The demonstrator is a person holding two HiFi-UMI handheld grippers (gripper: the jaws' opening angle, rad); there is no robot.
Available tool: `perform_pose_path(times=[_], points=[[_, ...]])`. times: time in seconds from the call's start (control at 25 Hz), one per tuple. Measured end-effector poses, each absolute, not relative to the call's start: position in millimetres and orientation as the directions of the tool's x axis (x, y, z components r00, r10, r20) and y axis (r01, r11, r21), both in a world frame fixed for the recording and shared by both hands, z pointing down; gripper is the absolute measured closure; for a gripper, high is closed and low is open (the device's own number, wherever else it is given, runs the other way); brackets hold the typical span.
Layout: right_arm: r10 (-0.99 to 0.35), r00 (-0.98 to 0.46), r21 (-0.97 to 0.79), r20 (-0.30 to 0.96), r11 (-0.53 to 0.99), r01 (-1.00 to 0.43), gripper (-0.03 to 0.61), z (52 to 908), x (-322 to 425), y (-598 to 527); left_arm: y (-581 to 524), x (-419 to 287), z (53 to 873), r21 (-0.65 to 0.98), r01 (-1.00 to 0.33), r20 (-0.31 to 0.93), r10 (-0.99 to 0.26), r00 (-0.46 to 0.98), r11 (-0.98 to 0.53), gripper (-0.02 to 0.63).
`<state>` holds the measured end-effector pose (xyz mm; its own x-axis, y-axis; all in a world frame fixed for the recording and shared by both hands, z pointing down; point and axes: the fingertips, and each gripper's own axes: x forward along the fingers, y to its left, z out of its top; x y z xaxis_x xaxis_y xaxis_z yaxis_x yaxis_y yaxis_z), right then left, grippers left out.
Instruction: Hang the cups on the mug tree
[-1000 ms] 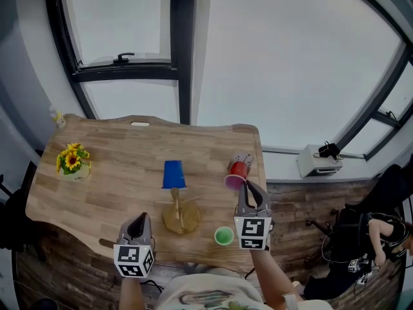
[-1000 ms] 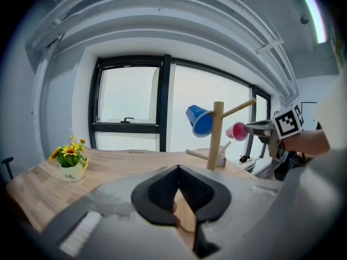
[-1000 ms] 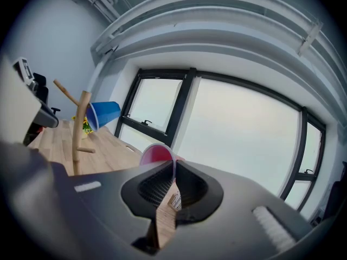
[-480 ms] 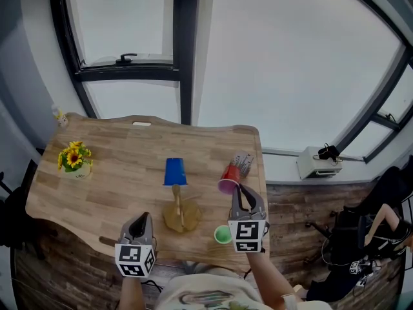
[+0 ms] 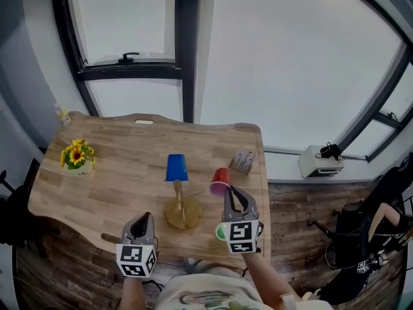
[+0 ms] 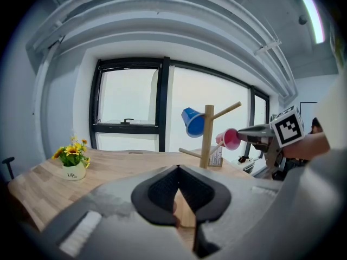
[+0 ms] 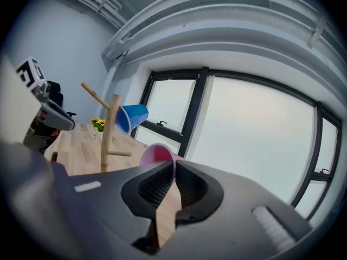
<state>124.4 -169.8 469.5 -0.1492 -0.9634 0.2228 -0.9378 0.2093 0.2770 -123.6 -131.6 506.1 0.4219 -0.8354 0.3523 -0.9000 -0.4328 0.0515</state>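
Red cup [image 5: 220,180]: pink inside, tipped | rim pinched by right claw [image 7: 173,166]

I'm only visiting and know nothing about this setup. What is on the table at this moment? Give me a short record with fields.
Surface: wooden table beside large windows
Mug tree: upright near mid-table
Blue cup: hanging on the tree
Red cup: gripped at its rim by the right gripper, held above the table beside the tree, not yet hung
Green cup: on the table near the front edge, partly hidden behind the right gripper
Left gripper: jaws together, empty
Other: potted sunflowers at the table's left
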Motion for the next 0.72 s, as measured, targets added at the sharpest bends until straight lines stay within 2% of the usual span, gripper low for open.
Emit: perform_pose_path(times=[0.72], points=[[-0.939, -0.232, 0.328, 0.253, 0.308, -0.893, 0.557, 475, 87, -161, -122, -133, 505, 0.059, -0.907, 0.349, -0.843, 0.41, -0.417, 0.609]])
